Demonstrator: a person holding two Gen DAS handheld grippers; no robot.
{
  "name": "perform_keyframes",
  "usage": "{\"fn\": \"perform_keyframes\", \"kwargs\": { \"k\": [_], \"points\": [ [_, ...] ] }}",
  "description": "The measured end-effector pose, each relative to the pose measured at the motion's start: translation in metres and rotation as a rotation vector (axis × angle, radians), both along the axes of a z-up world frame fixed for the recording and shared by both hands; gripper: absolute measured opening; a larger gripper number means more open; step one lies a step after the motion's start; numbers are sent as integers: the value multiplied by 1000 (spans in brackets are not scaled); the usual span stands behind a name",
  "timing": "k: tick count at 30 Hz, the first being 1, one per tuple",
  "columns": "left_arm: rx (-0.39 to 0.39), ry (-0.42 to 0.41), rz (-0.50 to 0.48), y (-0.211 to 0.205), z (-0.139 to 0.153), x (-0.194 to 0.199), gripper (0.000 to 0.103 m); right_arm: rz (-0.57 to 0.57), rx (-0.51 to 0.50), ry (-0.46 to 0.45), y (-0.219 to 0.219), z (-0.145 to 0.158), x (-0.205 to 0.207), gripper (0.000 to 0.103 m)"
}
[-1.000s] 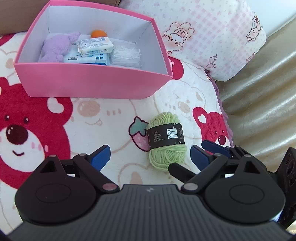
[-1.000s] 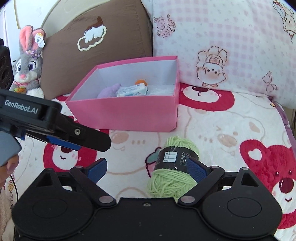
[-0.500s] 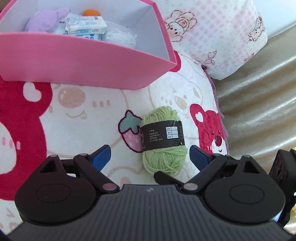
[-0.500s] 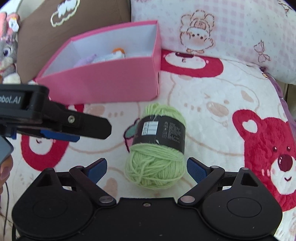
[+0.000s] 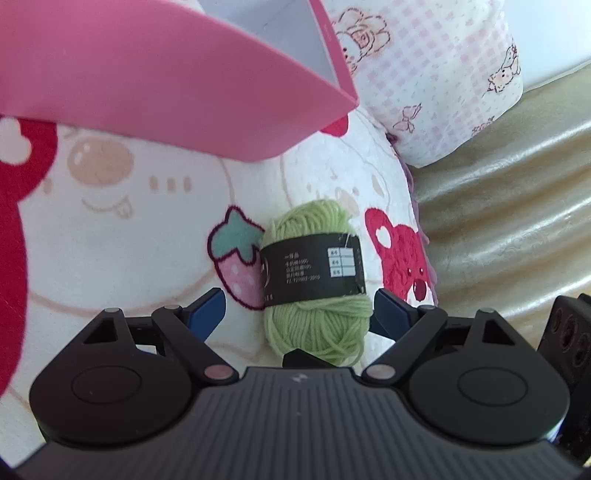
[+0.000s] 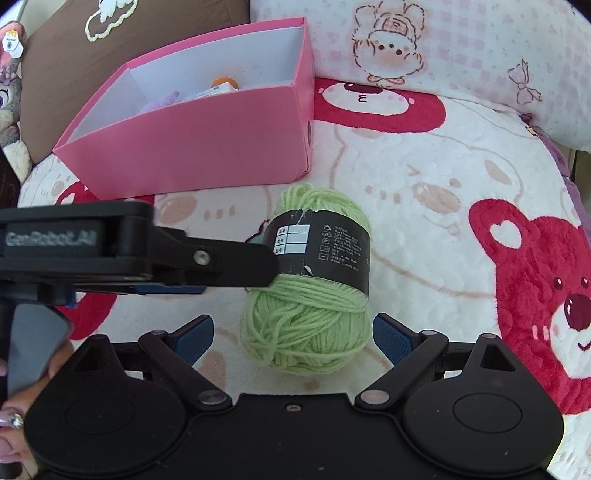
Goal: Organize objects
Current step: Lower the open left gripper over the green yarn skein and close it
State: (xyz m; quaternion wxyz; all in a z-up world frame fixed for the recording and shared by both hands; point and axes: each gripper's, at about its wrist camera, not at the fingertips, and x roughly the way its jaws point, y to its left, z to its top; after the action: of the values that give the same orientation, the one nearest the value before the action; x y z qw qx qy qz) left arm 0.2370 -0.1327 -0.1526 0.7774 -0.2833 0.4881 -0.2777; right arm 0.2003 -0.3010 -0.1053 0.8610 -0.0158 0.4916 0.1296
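A green yarn ball (image 6: pixel 308 291) with a black paper band lies on the bear-print blanket, in front of the pink box (image 6: pixel 192 147). It also shows in the left wrist view (image 5: pixel 317 280), below the pink box (image 5: pixel 166 92). My right gripper (image 6: pixel 293 334) is open, its blue pads either side of the yarn's near end. My left gripper (image 5: pixel 299 310) is open too, pads flanking the yarn. The left gripper's finger (image 6: pixel 207 264) reaches in from the left and touches the yarn's band. The box holds a purple plush (image 6: pixel 162 101), packets and an orange item.
A pink checked pillow (image 6: pixel 461 44) and a brown cushion (image 6: pixel 110 33) stand behind the box. A grey rabbit plush (image 6: pixel 9 103) sits at far left. The blanket's right edge meets a beige sofa (image 5: pixel 509 221).
Both grippers have moved forward and down onto the yarn, which now sits between both pairs of pads. The box fills more of the left view, its contents hidden.
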Motion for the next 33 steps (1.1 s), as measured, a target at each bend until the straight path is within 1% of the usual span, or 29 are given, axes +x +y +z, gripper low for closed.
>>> {"fn": "perform_keyframes", "kwargs": {
  "k": [3,6,7,9,13,16,17,18,19,21,23,24,27,33],
  "points": [
    [-8,-4,-5,-3,-6,1,87,2,-13,11,1,-4,2,95],
    [-39,2,0,-7,-14,1,87,-12,-14,21,-1,-8,6,95],
    [-46,9,0,-9,-17,2,87,-18,-16,23,-1,-9,8,95],
    [-35,39,15,-11,-23,2,88,-24,-22,20,-1,-10,9,94],
    [-53,45,19,-12,-24,2,87,1,-20,2,2,-9,6,94],
    [-64,40,29,-11,-25,3,87,0,-20,12,2,-11,8,94],
    [-71,38,27,-11,-26,3,85,-2,-18,17,1,-13,10,94],
    [-78,37,25,-12,-27,3,78,-6,-17,21,1,-14,12,93],
    [-87,39,13,-13,-28,4,75,-9,-17,25,1,-16,13,92],
    [-110,44,-27,-16,-28,5,63,-23,-21,31,0,-19,15,85],
    [-103,37,-35,-18,-27,5,62,-25,-27,28,0,-20,15,81],
    [-101,29,-39,-19,-26,5,61,-31,-29,24,0,-20,15,76],
    [-110,29,-34,-19,-25,5,59,-39,-11,19,-3,-18,14,72],
    [-101,31,-45,-19,-23,6,59,-14,-25,4,2,-16,11,70]
  ]
}}
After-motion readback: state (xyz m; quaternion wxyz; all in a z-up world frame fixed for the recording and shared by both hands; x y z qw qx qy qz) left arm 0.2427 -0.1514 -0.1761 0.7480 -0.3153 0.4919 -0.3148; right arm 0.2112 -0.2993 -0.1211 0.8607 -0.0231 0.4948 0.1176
